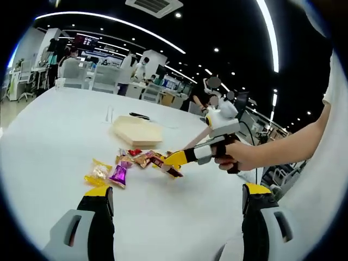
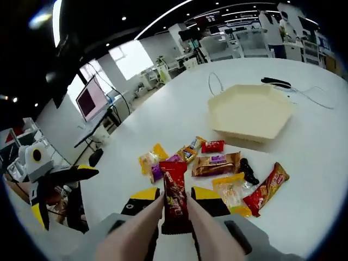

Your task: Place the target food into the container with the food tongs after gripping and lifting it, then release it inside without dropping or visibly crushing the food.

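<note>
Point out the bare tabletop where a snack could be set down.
Bare white tabletop lies right of the scattered wrapped snacks, below the cream hexagonal tray. More lies left of the tray. The snack cluster is crowded, up to the right claw gripping the dark red snack bar.

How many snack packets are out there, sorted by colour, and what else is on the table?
Counted in the right gripper view:
Red packets: 3
Yellow or orange packets: 3
Brown packets: 1
Purple packets: 1
Small black pieces: 1
Cream trays: 1
Total: 10
</note>
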Motion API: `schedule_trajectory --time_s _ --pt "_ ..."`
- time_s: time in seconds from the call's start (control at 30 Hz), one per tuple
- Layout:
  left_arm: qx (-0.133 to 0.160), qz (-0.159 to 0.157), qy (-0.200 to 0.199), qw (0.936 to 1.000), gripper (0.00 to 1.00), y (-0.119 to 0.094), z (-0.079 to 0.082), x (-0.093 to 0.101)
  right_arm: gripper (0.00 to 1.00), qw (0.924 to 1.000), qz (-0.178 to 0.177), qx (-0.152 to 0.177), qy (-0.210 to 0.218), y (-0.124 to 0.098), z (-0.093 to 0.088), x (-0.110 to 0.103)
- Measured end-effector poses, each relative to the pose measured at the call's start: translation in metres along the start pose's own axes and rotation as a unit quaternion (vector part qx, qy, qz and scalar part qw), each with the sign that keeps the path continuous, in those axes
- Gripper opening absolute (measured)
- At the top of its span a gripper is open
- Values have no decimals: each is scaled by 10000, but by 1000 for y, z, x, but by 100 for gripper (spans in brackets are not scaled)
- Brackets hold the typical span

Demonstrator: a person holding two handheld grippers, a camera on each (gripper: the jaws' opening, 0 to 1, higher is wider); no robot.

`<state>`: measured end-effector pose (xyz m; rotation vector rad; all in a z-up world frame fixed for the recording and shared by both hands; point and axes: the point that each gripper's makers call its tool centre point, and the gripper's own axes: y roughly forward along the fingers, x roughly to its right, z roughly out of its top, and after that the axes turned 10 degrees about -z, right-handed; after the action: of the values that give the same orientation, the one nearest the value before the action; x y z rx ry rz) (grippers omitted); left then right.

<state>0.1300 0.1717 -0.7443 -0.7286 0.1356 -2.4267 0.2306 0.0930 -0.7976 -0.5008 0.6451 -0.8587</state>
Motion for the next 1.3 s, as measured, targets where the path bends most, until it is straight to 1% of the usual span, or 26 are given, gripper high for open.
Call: schedule_trajectory --time_s 0.13,0.17,0.23,0.4,0.57,0.6,0.67,0.73,0.87,0.97,1.1,1.27,1.3 --pt "25 -34 -35 10000 99 4 3 -2 22 10000 28 70 -41 -4 5 -3" --pt "33 -37 -40 10000 99 4 4 -3 22 9999 34 138 -55 -6 9 -4" --pt "55 -32 -31 10000 99 4 8 -4 22 9996 181 216 36 -12 17 -12" --pt "152 -19 -93 9998 99 4 14 -10 22 9990 190 361 -158 -18 30 -18" --pt "163 3 -99 9998 99 4 15 -12 22 9985 273 474 35 -21 36 -19" --pt "185 28 -106 9998 99 2 16 -13 22 9981 351 511 35 -24 39 -23" --pt "221 52 -137 9996 99 1 17 -14 22 9980 345 528 -7 -26 41 -24" --pt "254 49 -204 9995 99 1 16 -14 22 9977 346 584 4 -29 45 -24" --pt "239 46 -184 9995 99 1 16 -14 22 9973 343 643 65 -31 52 -23" --pt "279 43 -196 9994 99 1 18 -14 22 9968 288 741 96 -36 61 -18" --pt "311 40 -192 9993 99 1 20 -14 22 9964 206 821 86 -39 69 -11" --pt "314 47 -204 9993 99 0 17 -13 22 9964 121 839 50 -43 73 -7" --pt "315 45 -203 9993 99 0 16 -12 22 9964 95 840 -11 -44 74 -6"
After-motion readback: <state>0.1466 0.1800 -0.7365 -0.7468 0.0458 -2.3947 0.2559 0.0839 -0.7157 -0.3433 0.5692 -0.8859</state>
